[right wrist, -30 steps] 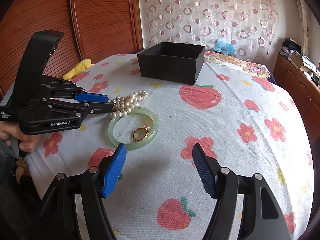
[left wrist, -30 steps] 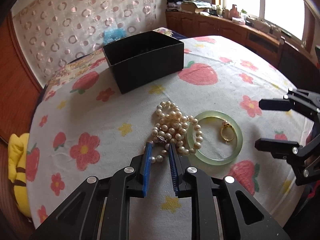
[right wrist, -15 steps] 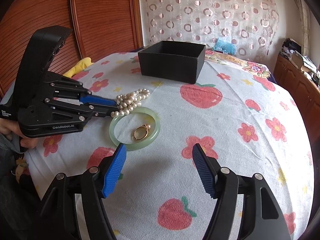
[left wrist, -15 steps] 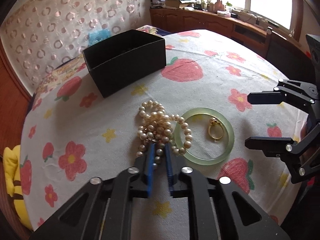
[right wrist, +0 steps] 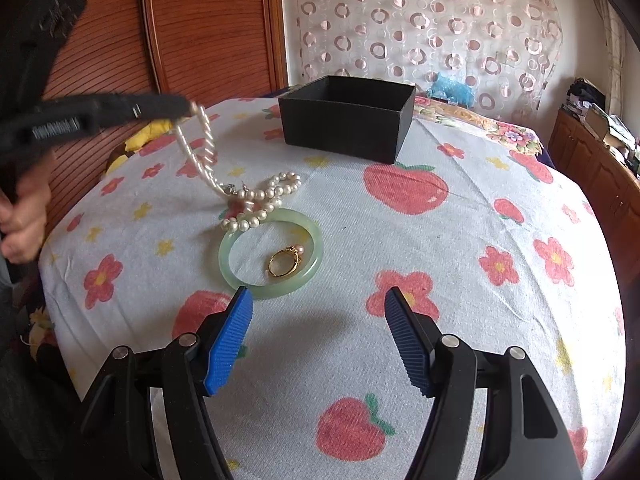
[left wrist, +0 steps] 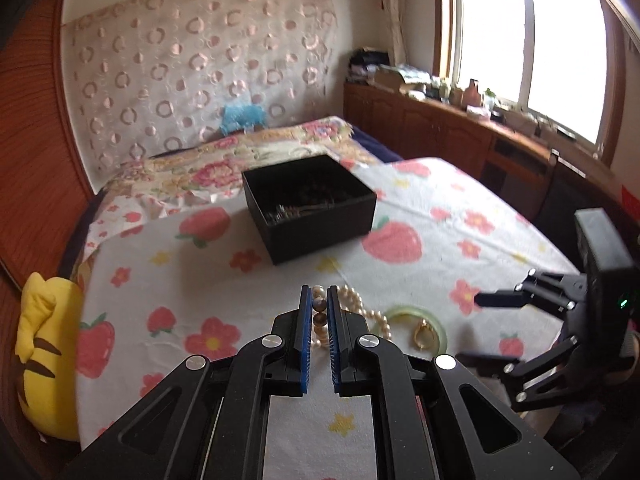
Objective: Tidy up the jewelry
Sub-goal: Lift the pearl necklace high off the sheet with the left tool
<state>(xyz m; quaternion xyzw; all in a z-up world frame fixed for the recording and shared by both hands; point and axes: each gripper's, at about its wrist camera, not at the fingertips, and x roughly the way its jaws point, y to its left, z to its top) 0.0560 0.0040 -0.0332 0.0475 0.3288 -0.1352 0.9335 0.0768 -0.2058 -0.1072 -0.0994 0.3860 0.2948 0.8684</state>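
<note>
With its blue pads clamped on a few beads, the left gripper (left wrist: 319, 304) holds the pearl necklace (right wrist: 240, 196) off the cloth. One end of the strand hangs from the jaw tips; the rest trails down below them and lies coiled on the tablecloth (right wrist: 480, 280), its lower loops touching the far rim of the green bangle (right wrist: 272, 256). The gold ring (right wrist: 285, 261) lies inside the bangle. The black box (left wrist: 310, 206) sits ahead of the left gripper, well apart, something thin and metallic visible inside it. The right gripper (right wrist: 318, 304) hovers with jaws wide apart, nothing between them; the bangle is just ahead of its left pad. A hand (right wrist: 24, 220) grips the left gripper's handle.
</note>
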